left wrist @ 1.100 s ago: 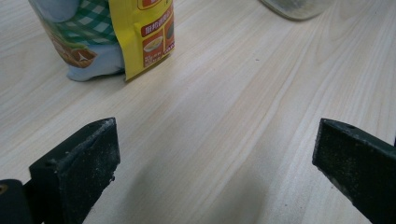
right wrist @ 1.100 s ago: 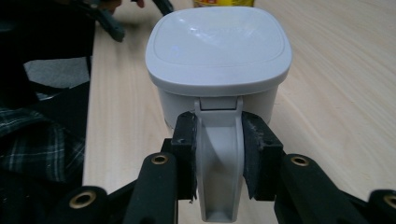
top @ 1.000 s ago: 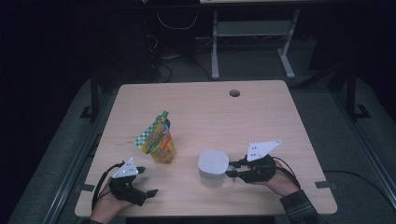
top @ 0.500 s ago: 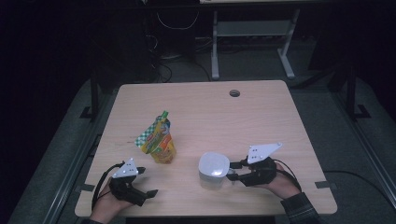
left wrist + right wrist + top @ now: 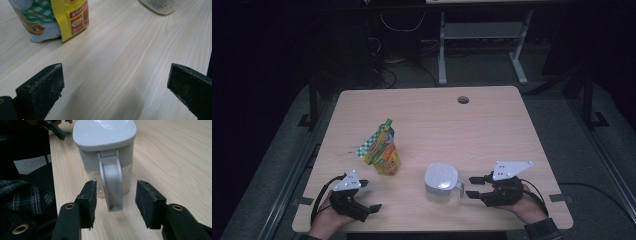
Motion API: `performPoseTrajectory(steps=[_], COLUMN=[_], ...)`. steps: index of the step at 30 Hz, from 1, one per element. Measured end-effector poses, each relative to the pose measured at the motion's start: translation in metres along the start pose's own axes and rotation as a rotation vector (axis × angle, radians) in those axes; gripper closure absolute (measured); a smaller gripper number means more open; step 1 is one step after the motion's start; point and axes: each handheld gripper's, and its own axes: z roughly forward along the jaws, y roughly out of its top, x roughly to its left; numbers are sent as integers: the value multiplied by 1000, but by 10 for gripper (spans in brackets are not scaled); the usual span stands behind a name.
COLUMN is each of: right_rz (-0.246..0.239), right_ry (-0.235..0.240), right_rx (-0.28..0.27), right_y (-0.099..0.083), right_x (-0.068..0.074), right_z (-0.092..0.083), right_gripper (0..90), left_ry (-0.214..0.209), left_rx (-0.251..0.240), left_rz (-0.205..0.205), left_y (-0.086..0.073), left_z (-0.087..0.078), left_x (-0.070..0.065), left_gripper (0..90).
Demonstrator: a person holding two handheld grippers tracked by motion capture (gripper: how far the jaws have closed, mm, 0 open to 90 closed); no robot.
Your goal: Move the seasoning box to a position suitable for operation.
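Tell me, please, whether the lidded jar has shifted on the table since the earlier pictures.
No. The lidded jar stands in the same place relative to the yellow pouch and the table's near edge.

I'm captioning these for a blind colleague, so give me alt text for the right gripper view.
The right gripper hangs open with its two black jaws either side of the grey handle of a lidded container, not touching it. The container stands on a light wooden table.
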Motion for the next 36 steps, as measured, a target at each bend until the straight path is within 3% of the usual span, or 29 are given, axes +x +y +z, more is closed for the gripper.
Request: performPoseTrajectory(steps=[4, 8, 11, 22, 36], right_rz=[28, 10, -2, -20, -14], right_ry=[8, 11, 25, 36, 5], right_rx=[-7, 10, 9, 49, 59], right_y=[-8, -13, -15, -17, -17], right_x=[5, 13, 18, 23, 16], right_z=[-5, -3, 3, 27, 36], right_gripper=[652, 836, 890, 896, 897], left_ry=[1, -1, -7, -13, -18], left_rx=[0, 0, 6, 6, 6], left_rz=[-3, -5, -9, -5, -8], left_y=[0, 0, 1, 1, 0], left_z=[0, 0, 0, 2, 3], left_x=[0, -1, 0, -1, -2], left_gripper=[2, 2, 2, 2, 2])
